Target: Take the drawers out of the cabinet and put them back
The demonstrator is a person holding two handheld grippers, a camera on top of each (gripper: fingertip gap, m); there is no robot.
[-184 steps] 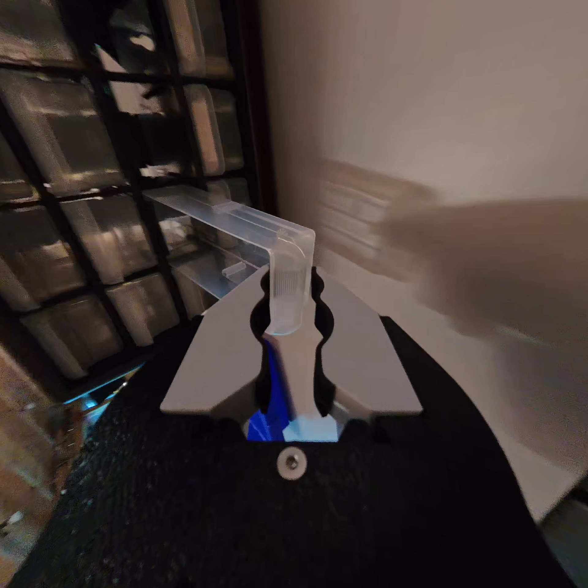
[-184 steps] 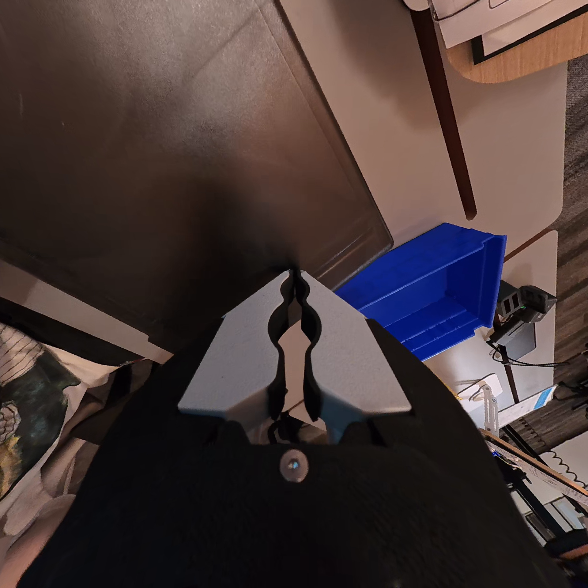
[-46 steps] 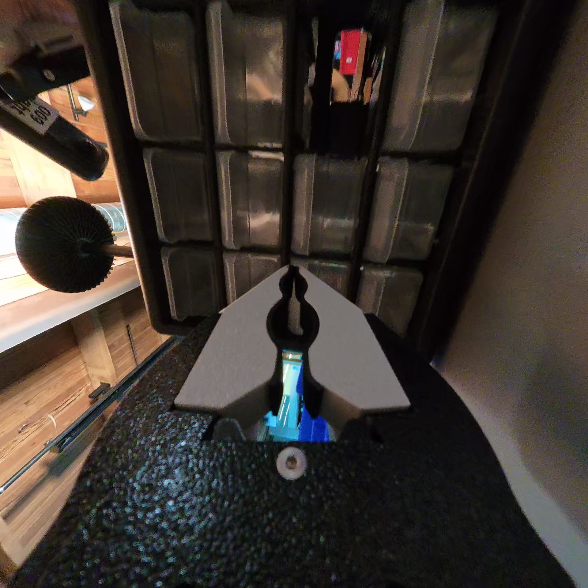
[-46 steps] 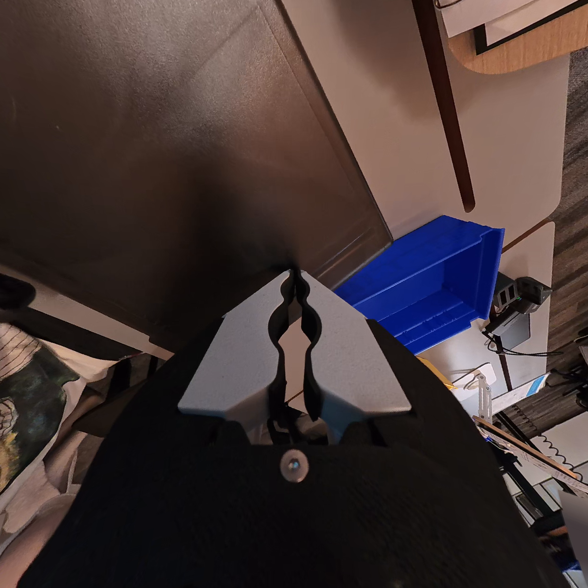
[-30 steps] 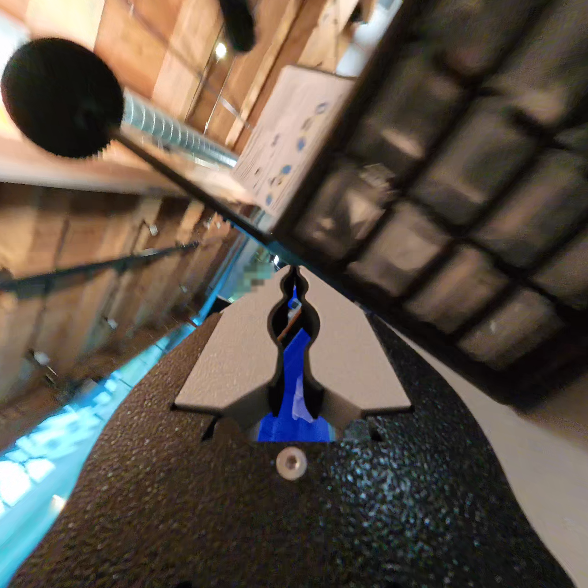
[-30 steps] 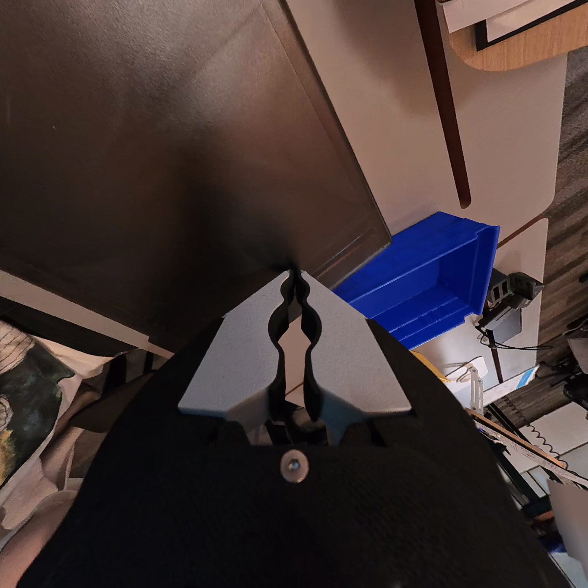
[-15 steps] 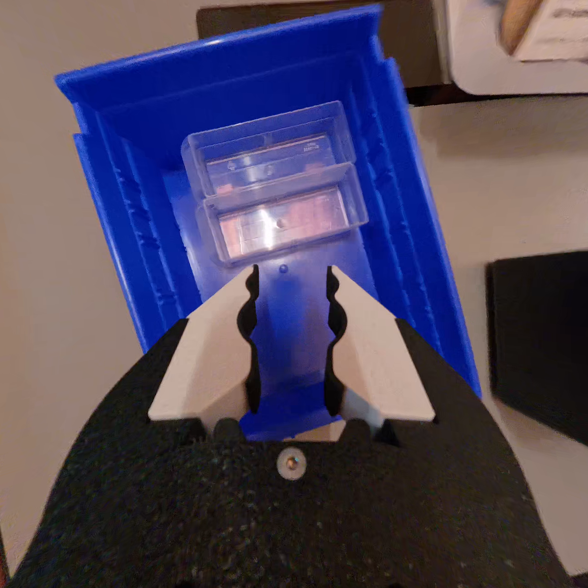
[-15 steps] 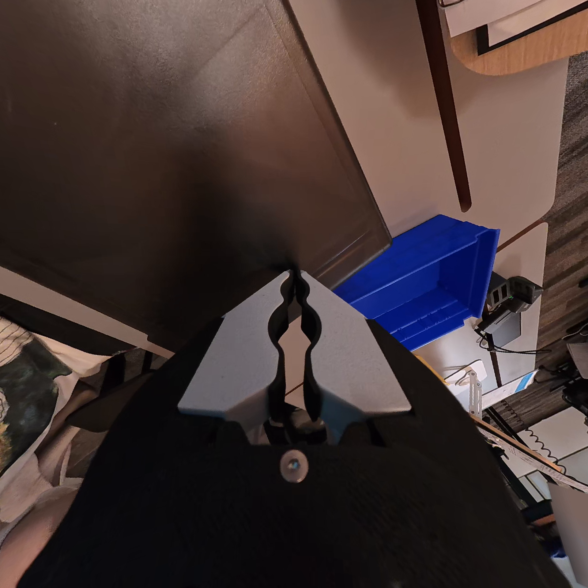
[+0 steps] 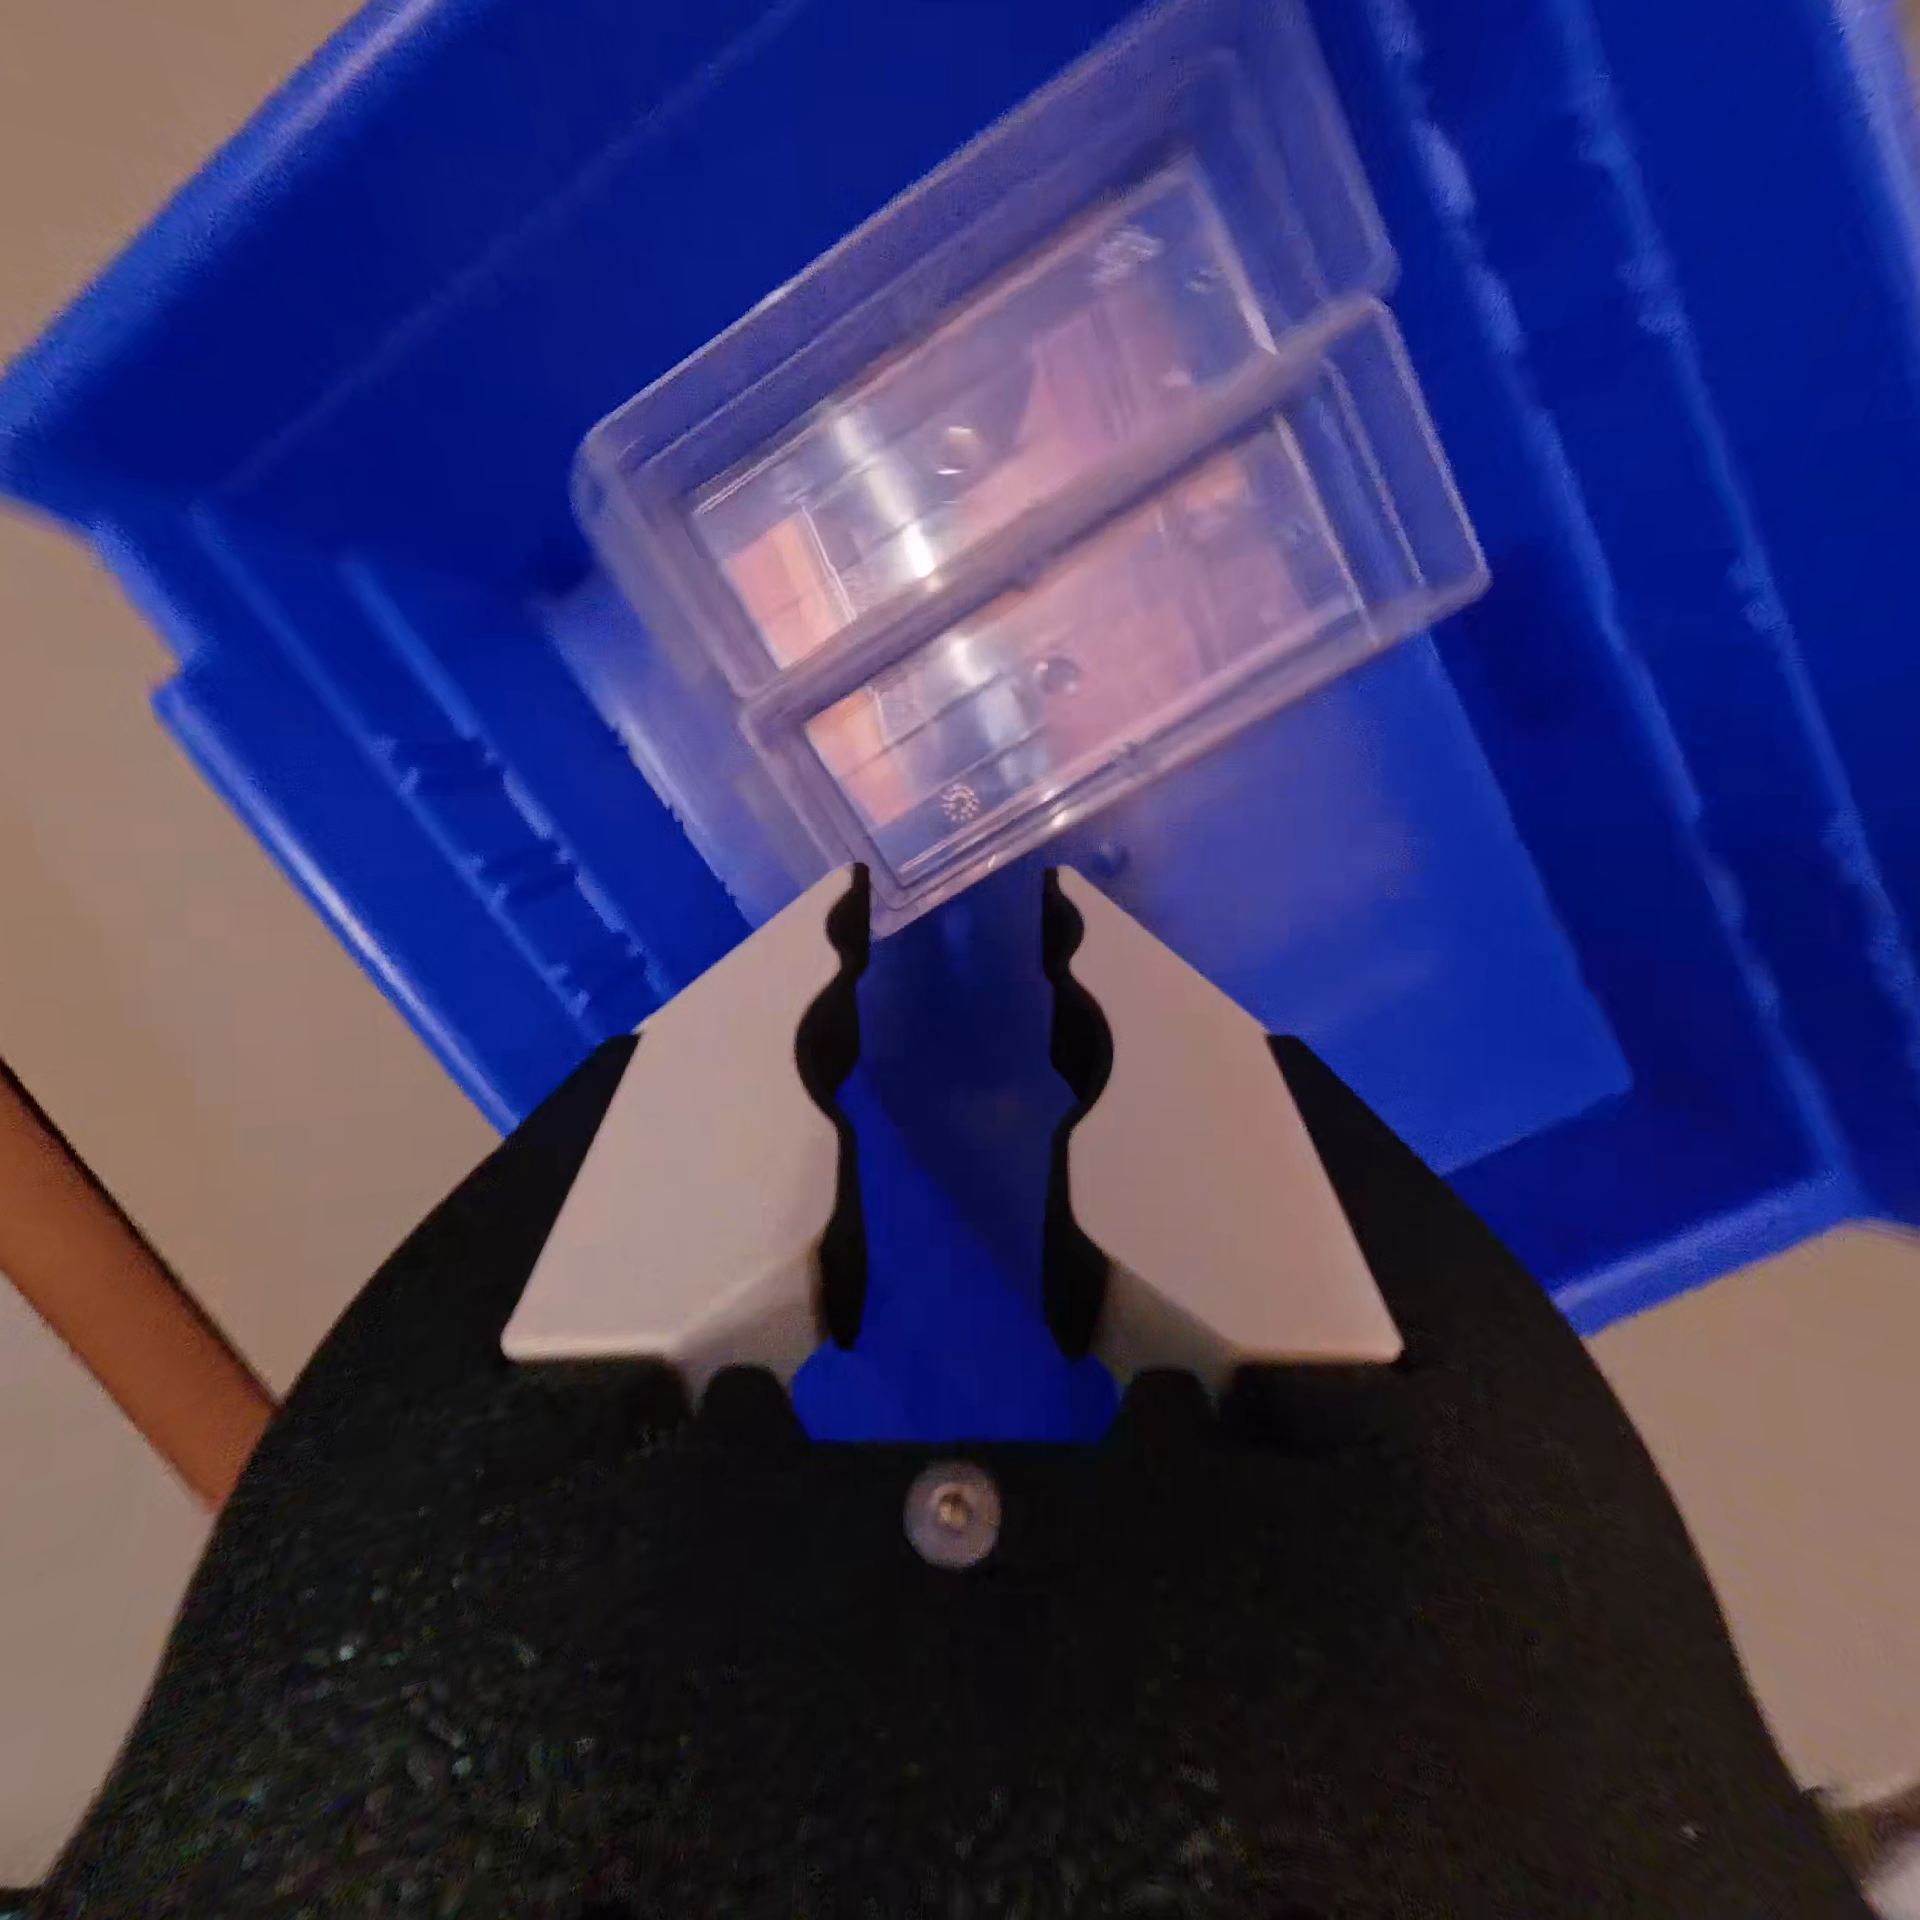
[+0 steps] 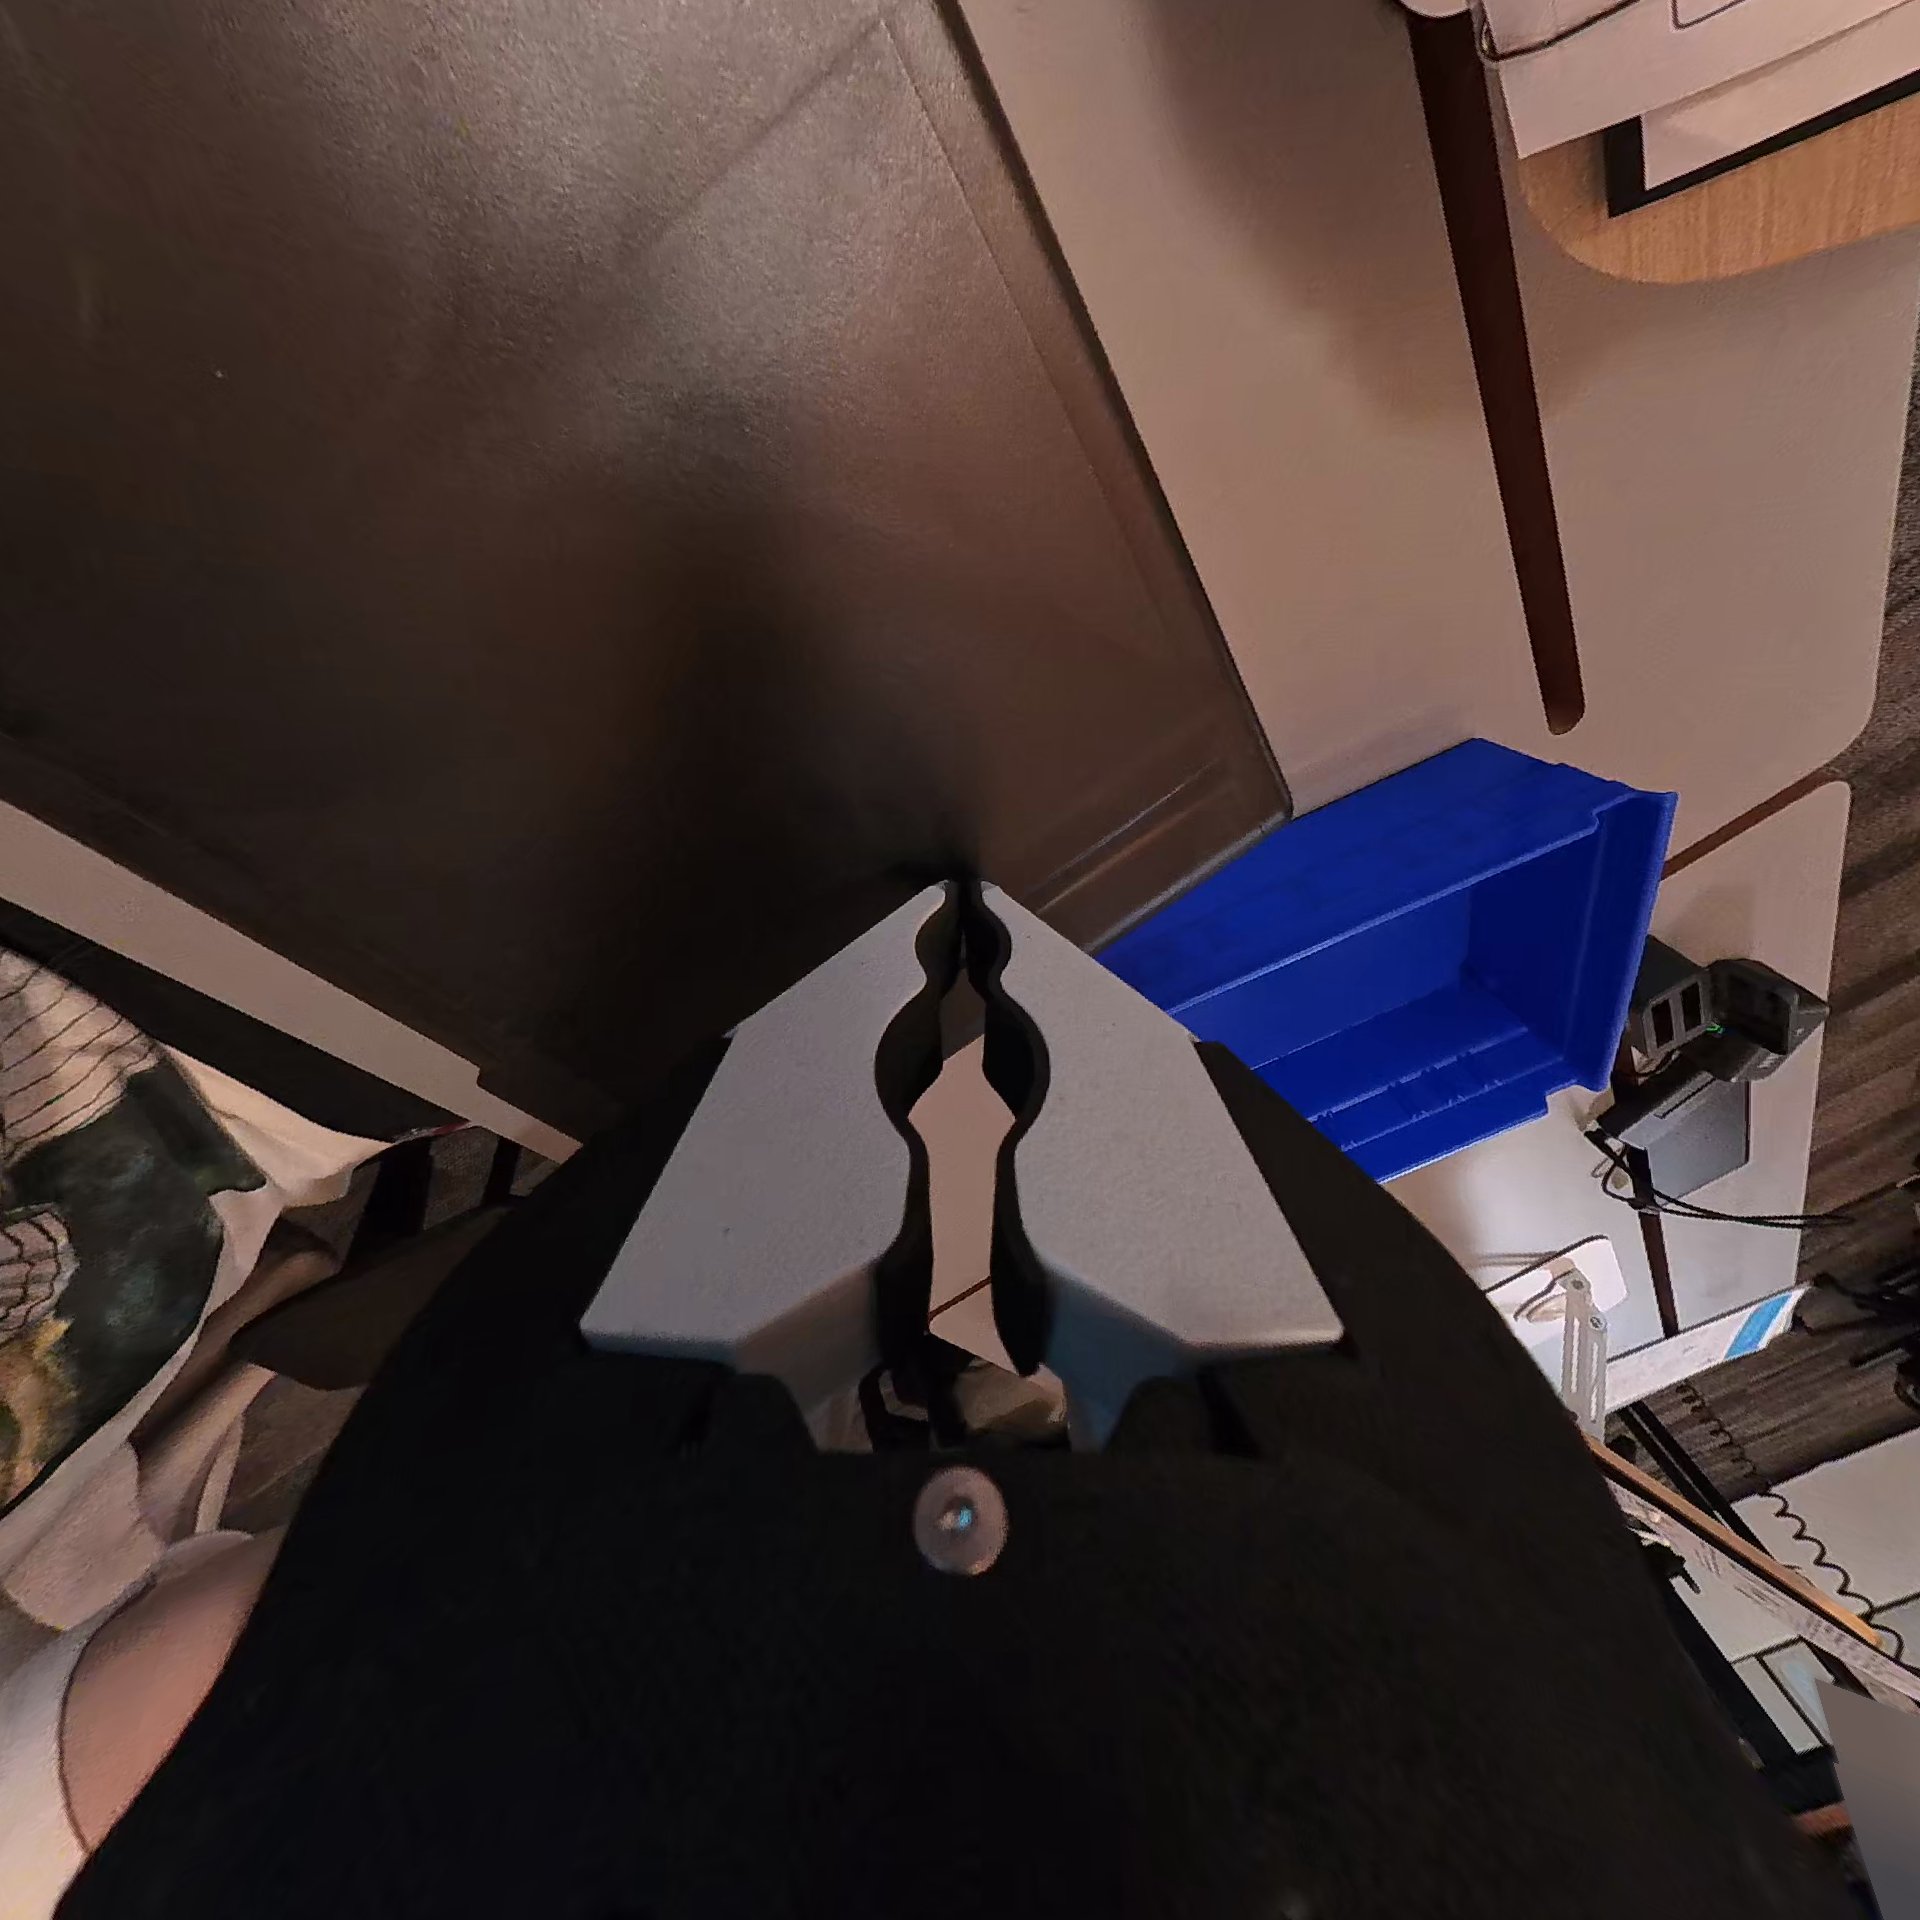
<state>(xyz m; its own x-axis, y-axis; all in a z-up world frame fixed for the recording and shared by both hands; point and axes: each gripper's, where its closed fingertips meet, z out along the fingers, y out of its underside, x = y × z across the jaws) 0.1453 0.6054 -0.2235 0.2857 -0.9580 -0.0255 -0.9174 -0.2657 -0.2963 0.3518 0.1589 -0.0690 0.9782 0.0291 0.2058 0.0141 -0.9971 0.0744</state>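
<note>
Left gripper swung from cabinet, jaws parted, empty, over clear plastic drawers in blue bin (retrieval next); right gripper stayed closed, empty.

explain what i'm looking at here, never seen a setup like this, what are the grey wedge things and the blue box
Each picture comes from a camera mounted on a hand-held gripper, looking along its two grey fingers. A person holds one in each hand; there is no robot arm.

In the left wrist view, the left gripper is open and empty, just above a blue bin holding two clear plastic drawers.

In the right wrist view, the right gripper is shut, tips against the black cabinet. The same bin sits beside the cabinet on a pale table.
</note>
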